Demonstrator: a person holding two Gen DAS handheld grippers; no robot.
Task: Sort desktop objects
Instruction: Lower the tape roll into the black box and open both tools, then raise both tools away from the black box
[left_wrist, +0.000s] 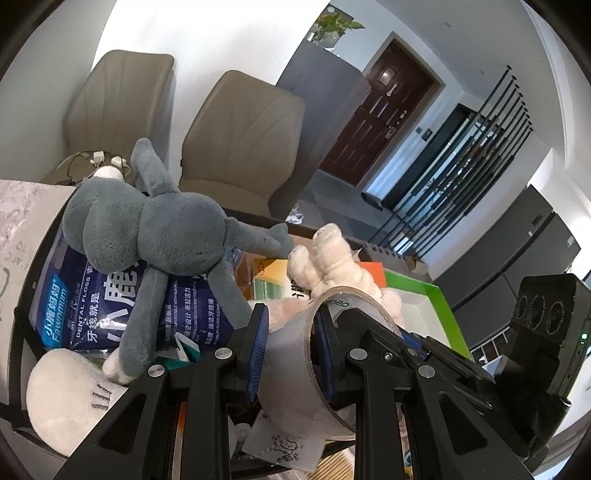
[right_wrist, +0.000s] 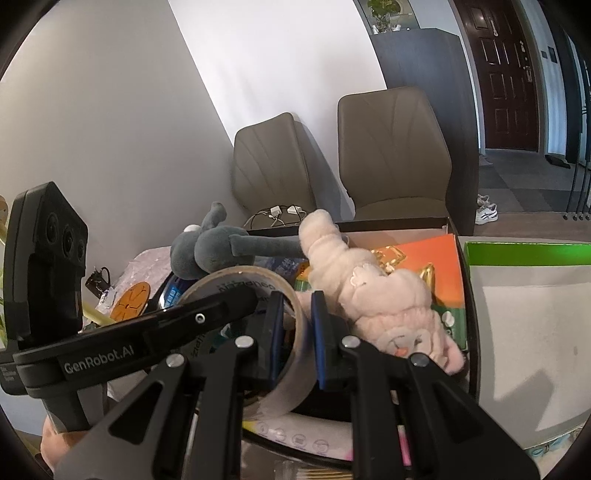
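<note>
Both grippers hold the same thing: a roll of clear tape (left_wrist: 314, 354). The left gripper (left_wrist: 291, 350) has its blue pads closed on the wall of the ring, one pad outside and one inside, and the right gripper (right_wrist: 297, 332) pinches the opposite side of the tape roll (right_wrist: 273, 332) in the same way. Both sets of jaws are almost fully closed, with only the thin band of tape between them. Neither hand is nearer; the roll sits directly at both sets of fingertips, and each gripper shows in the other's view just beside the ring.

The ring stands on edge, with its open hole facing sideways across the fingers, so its axis runs roughly across the line that each gripper points along.

Just ahead of and below the fingertips lies a dark box (right_wrist: 458, 236) already crowded with objects: a pink plush toy (right_wrist: 373, 295), a grey plush toy (left_wrist: 155, 229) and a blue dental floss bag (left_wrist: 92, 310). To the right of the right gripper, a green-edged box (right_wrist: 524, 254) looks nearly bare inside.

I judge that the tape is about to be lowered into one of these boxes. For this, one gripper should probably let go first, otherwise the ring may twist between the two grips.
</note>
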